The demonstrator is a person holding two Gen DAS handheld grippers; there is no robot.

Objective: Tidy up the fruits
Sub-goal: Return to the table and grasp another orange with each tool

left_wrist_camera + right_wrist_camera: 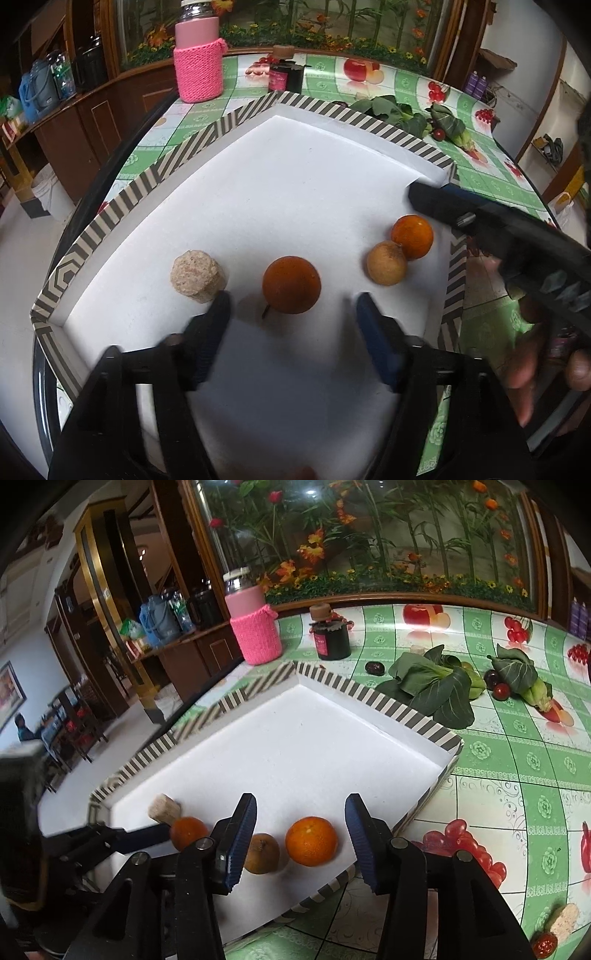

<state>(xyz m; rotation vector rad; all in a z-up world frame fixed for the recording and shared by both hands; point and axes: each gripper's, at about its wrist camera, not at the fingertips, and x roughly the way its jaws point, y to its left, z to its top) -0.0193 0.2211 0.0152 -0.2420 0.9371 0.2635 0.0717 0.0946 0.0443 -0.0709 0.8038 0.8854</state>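
The brownish fruit (261, 853) in the tray (406, 712) is half hidden behind the right gripper's (301, 843) left finger, and the left-hand orange (188, 832) beside it is partly covered too. Off the tray's near right corner, a red fruit (545, 944) gets clipped by the lens edge, and the person's hand (543, 365) is just blur.

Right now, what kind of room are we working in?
Probably a home dining or living area: a table under a green fruit-print oilcloth, a wooden-framed glass case of artificial flowers behind it, and a dark wooden sideboard holding jugs.
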